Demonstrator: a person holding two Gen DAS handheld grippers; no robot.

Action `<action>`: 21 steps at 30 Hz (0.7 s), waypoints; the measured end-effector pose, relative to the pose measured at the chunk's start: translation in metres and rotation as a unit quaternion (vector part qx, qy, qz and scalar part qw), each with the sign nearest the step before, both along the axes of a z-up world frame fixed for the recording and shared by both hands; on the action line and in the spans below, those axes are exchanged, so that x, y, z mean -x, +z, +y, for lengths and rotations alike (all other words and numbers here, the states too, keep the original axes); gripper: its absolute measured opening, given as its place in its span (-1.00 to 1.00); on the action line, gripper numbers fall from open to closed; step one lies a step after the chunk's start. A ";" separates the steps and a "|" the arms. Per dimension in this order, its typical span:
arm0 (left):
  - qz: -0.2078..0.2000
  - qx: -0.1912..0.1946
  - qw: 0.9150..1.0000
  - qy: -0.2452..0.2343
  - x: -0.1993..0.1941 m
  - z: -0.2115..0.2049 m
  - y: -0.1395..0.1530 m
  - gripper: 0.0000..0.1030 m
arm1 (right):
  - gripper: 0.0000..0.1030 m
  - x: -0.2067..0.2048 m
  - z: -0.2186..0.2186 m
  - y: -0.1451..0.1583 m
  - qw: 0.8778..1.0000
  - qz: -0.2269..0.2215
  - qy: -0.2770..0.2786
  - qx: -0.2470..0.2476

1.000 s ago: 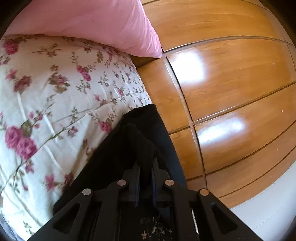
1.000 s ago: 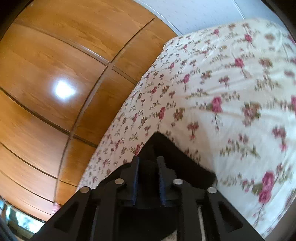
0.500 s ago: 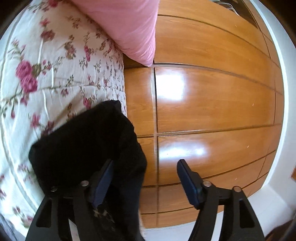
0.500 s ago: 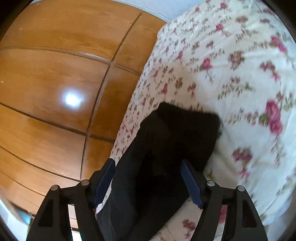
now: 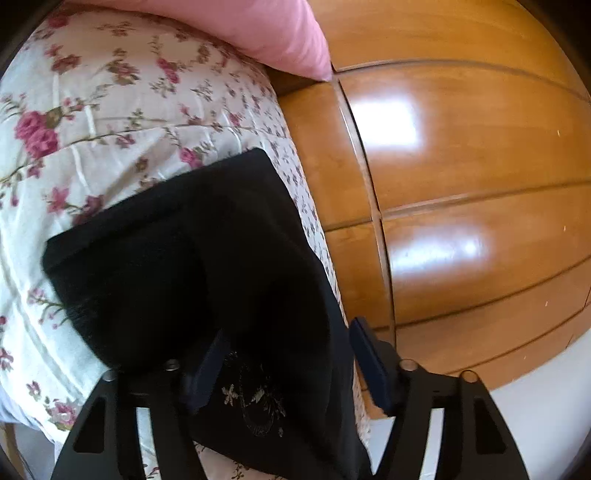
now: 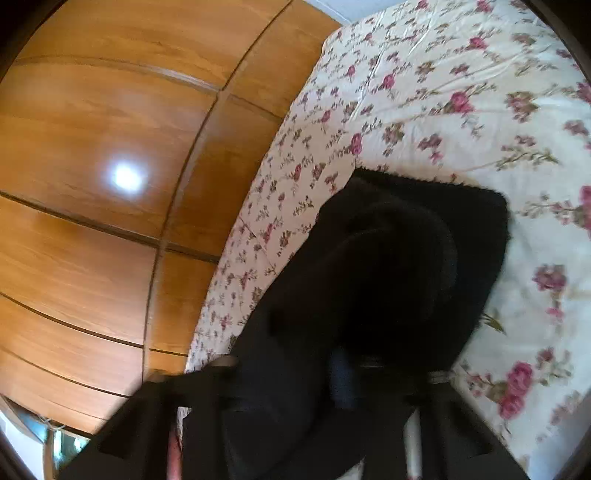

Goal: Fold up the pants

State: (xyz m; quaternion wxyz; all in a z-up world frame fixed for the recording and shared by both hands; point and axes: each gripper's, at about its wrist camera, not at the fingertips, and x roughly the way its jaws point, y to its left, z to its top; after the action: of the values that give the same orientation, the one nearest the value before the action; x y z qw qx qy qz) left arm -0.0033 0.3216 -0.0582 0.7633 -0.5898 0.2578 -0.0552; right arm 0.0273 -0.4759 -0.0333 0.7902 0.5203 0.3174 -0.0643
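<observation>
Trouble could come at the edge: the folded black fleece pants lie on the floral quilted bed near its side. The left gripper, jaws just narrowed yet wide, straddles loose cloth; the right gripper has just closed, seemingly pinching fabric, and a tug could undo the fold.

- Your pants are matt black cloth, fuzzy along the folded edge, with a pale stitched motif.
- The bedspread under them is smooth, lightly creased cloth printed with roses.
- The pillow is plain pink cloth.
- The wardrobe doors beside you are glossy varnished wood, throwing bright reflections.
- Your left gripper is matt black plastic with dark blue pads and metal screw heads.
</observation>
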 end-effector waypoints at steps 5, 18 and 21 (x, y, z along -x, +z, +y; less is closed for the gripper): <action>-0.009 -0.060 0.998 0.032 0.021 0.002 0.010 0.19 | -0.68 0.004 0.004 -0.019 1.000 0.018 0.010 0.001; 0.158 0.044 0.984 0.064 -0.010 0.011 0.008 0.00 | -0.67 -0.003 -0.004 -0.021 0.999 0.026 -0.004 -0.044; 0.127 -0.017 0.979 0.158 0.032 0.027 0.037 0.00 | -0.62 0.000 -0.004 -0.013 0.999 0.029 0.007 -0.022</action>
State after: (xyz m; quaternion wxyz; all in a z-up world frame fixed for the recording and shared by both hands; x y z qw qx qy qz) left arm -0.0351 0.3483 -0.0209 0.7333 -0.6125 0.2566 0.1459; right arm 0.0269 -0.4800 -0.0466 0.7695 0.5329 0.3454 -0.0669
